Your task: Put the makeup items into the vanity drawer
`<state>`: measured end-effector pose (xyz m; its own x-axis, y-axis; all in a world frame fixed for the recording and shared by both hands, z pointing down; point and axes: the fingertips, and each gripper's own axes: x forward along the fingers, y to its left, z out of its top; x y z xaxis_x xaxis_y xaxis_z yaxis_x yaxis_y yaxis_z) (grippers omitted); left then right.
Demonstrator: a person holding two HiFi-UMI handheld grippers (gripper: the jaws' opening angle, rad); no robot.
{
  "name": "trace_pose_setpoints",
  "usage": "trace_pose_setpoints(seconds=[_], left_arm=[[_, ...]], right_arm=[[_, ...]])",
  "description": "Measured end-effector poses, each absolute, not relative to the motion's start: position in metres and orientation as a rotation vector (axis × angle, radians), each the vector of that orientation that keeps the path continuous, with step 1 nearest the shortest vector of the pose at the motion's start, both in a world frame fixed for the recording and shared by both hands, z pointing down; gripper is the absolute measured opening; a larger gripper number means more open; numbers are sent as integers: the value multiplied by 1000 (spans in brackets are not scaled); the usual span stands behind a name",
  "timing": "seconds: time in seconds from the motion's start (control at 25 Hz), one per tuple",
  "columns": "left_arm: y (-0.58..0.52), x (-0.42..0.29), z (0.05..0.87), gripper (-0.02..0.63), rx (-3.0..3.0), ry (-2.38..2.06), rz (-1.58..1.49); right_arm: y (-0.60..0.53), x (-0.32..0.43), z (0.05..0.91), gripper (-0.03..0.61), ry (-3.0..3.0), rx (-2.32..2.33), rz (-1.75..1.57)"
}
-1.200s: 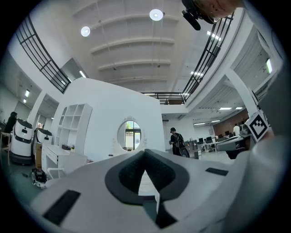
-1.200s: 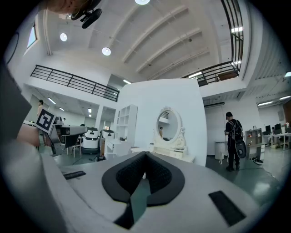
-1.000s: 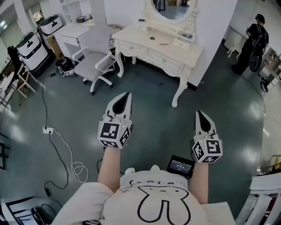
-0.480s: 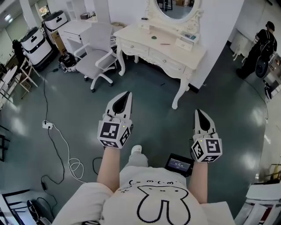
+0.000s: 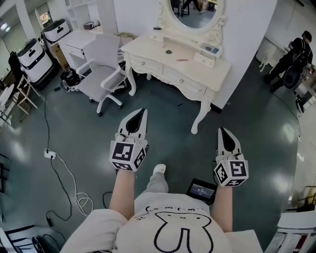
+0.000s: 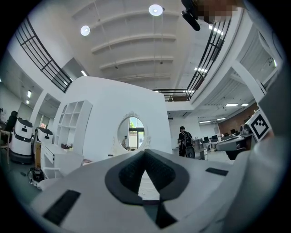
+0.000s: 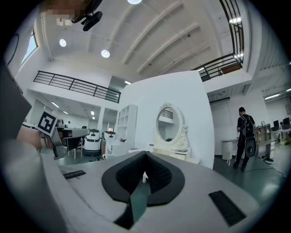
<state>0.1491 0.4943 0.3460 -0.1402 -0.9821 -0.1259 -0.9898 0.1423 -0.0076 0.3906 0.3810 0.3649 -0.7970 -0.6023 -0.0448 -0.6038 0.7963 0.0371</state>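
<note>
Left jaws: my left gripper is pressed together, empty.
Makeup items: small pieces lie on the vanity worktop, well ahead of both jaws.
Drawer: the drawer below looks closed, ahead between my jaws.
Right jaws: my right gripper is together, empty.
Approach: I'd stop square to the drawer, then spread one pair of jaws for its knob before touching the items.

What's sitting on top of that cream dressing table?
On the vanity top: an oval mirror, a small dark round item, a thin stick and a pale box. The drawers are shut, contents hidden.
</note>
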Motion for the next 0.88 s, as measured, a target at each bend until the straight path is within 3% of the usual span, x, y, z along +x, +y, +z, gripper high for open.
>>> trace_pose_setpoints(seconds=[0.88], left_arm=[[283, 9, 352, 6, -2164, 2182, 82]], right_arm=[[196, 261, 360, 11, 2897, -1175, 69]])
